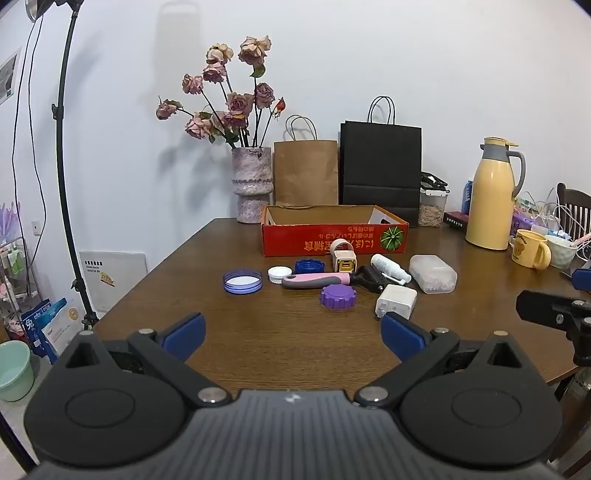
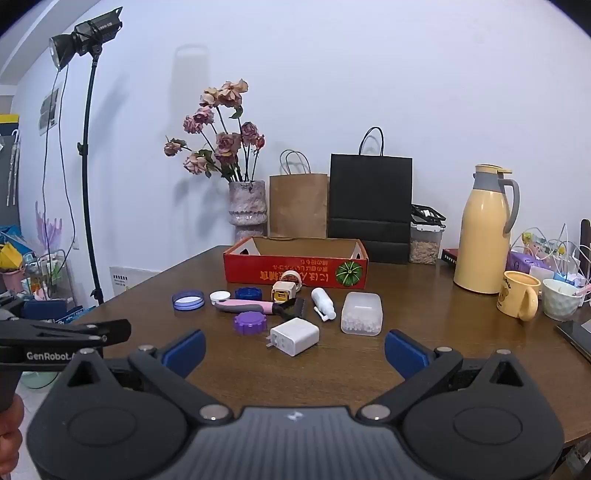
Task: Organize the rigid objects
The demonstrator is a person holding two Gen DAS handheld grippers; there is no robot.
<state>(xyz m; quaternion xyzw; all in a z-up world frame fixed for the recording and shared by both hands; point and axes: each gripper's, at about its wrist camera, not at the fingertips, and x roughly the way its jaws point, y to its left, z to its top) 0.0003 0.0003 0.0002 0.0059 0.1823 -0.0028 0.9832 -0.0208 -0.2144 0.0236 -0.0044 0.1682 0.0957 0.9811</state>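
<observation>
Both hand-held tools hover spread wide, gripping nothing — the left gripper [image 1: 291, 334] and the right gripper [image 2: 295, 349]. Ahead of the right one, just past its fingertips, lies the white square plastic charger [image 2: 294, 336]; beyond it sits the open red cardboard box [image 2: 295, 267] — apart.

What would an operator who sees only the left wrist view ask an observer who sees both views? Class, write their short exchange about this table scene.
Operator: What tops the black stand at my left? My view crops it.
Observer: A black studio light sits on top of it.
Operator: Does my left gripper carry any marking on its side?
Observer: Yes. The right wrist view shows white lettering on it, reading "GenRobot".
</observation>
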